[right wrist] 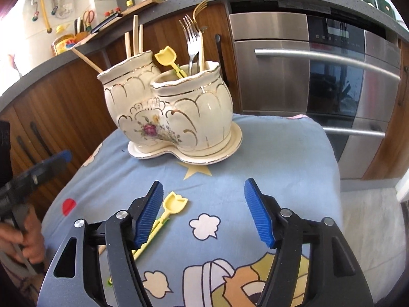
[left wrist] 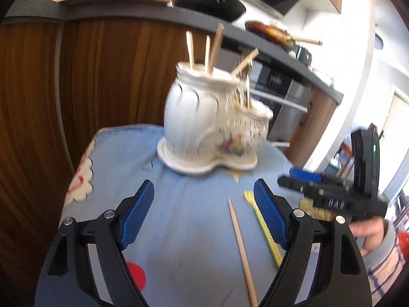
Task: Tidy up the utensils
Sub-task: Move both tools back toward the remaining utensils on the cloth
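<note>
A cream two-pot ceramic holder (left wrist: 209,125) (right wrist: 173,112) stands on the blue cloth. Its taller pot holds several wooden chopsticks (right wrist: 135,37); the lower pot holds forks (right wrist: 193,41) and a yellow plastic utensil (right wrist: 167,57). A loose chopstick (left wrist: 241,250) and a yellow tulip-tipped utensil (left wrist: 260,227) (right wrist: 168,213) lie on the cloth. My left gripper (left wrist: 204,215) is open and empty, just left of the loose chopstick. My right gripper (right wrist: 204,212) is open and empty, with the yellow utensil beside its left finger.
The blue patterned cloth (right wrist: 281,158) covers a small table. Wooden cabinets (left wrist: 51,89) and a steel oven (right wrist: 306,71) stand behind it. The counter above carries pans (left wrist: 207,0). Each gripper shows in the other's view (left wrist: 332,194) (right wrist: 30,176).
</note>
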Motion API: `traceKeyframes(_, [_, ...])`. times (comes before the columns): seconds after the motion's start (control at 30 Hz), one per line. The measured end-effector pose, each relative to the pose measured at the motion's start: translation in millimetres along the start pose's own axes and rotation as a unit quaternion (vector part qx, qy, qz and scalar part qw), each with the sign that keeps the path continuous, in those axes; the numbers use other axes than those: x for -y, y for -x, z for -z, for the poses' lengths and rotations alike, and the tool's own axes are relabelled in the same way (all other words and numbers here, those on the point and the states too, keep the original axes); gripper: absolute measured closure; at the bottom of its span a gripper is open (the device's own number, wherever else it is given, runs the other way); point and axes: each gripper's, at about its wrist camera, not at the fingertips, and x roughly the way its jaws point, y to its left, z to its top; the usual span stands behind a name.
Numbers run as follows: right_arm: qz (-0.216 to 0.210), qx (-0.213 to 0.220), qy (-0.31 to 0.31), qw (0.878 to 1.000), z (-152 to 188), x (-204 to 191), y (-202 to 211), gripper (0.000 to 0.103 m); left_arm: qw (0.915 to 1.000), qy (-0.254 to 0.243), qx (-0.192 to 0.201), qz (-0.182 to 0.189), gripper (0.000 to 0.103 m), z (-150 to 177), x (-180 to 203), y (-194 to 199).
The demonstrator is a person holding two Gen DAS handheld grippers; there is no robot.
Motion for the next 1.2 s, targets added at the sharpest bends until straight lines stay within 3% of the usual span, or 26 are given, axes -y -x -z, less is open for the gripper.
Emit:
traceKeyframes(0.2, [-0.002,-0.011,-0.010,1.000,0,3,-3,0.021,0.9993,-0.019,-0.032,-0.004,0.024,14,11,-7])
traceKeyframes(0.5, [0.002,-0.049,-0.001,0.999,2,0,-14,0.021,0.9913,-0.099,-0.085,-0.012,0.026,30,41,-21])
traceKeyframes(0.67, [0.001,-0.057,0.010,0.998,4,-3,-16,0.021,0.9837,-0.133,-0.120,-0.015,0.042,40,53,-32])
traceKeyframes(0.77, [0.000,-0.058,0.020,0.998,5,-6,-16,0.021,0.9798,-0.140,-0.142,-0.010,0.056,46,55,-38])
traceKeyframes(0.8, [0.000,-0.059,0.025,0.998,5,-8,-16,0.021,0.9784,-0.142,-0.149,-0.010,0.069,48,54,-41])
traceKeyframes(0.87, [-0.002,-0.061,0.032,0.998,6,-12,-16,0.021,0.9784,-0.144,-0.147,-0.012,0.076,50,54,-41])
traceKeyframes(0.93, [-0.005,-0.064,0.039,0.997,8,-16,-16,0.021,0.9785,-0.142,-0.148,-0.018,0.094,48,51,-42])
traceKeyframes(1.1, [-0.024,-0.085,0.063,0.994,14,-32,-19,0.021,0.9800,-0.120,-0.152,-0.046,0.097,39,33,-47])
traceKeyframes(1.2, [-0.032,-0.106,0.093,0.989,20,-46,-25,0.031,0.9808,-0.110,-0.150,-0.060,0.097,33,23,-49])
